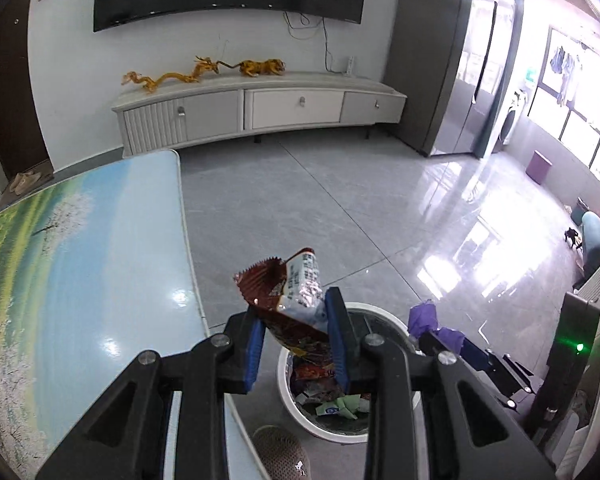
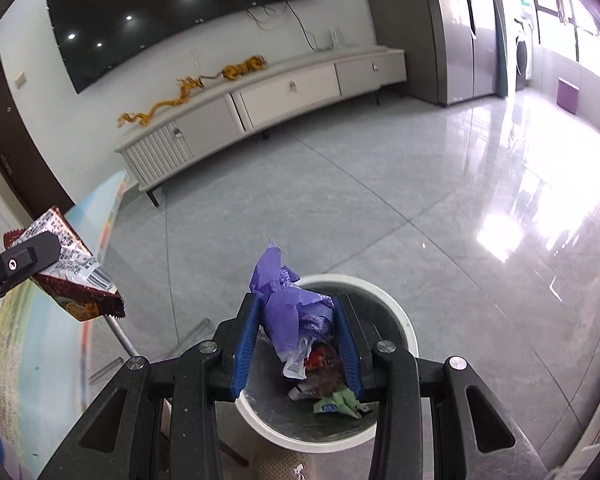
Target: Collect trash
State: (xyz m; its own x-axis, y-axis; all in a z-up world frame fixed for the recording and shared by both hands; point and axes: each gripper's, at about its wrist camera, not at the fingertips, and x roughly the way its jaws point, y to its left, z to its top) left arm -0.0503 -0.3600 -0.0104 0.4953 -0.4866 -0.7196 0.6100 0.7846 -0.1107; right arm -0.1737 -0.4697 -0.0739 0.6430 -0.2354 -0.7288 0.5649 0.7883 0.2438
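My left gripper [image 1: 296,312] is shut on a crumpled red-brown snack bag [image 1: 292,292] and holds it above the left rim of a round white trash bin [image 1: 396,326]. My right gripper [image 2: 296,312] is shut on a crumpled purple wrapper [image 2: 288,300] and holds it over the bin [image 2: 400,316]. The bin holds several wrappers, red, green and white [image 2: 332,396]. In the right wrist view the left gripper [image 2: 16,264] shows at the left edge with the snack bag [image 2: 80,284]. In the left wrist view the right gripper [image 1: 460,344] shows with the purple wrapper [image 1: 428,316].
A table with a printed landscape top [image 1: 80,260] stands to the left of the bin. A slipper [image 1: 280,452] lies on the grey tile floor by the bin. A TV cabinet [image 1: 260,108] stands along the far wall. A purple stool [image 1: 540,166] stands at the right.
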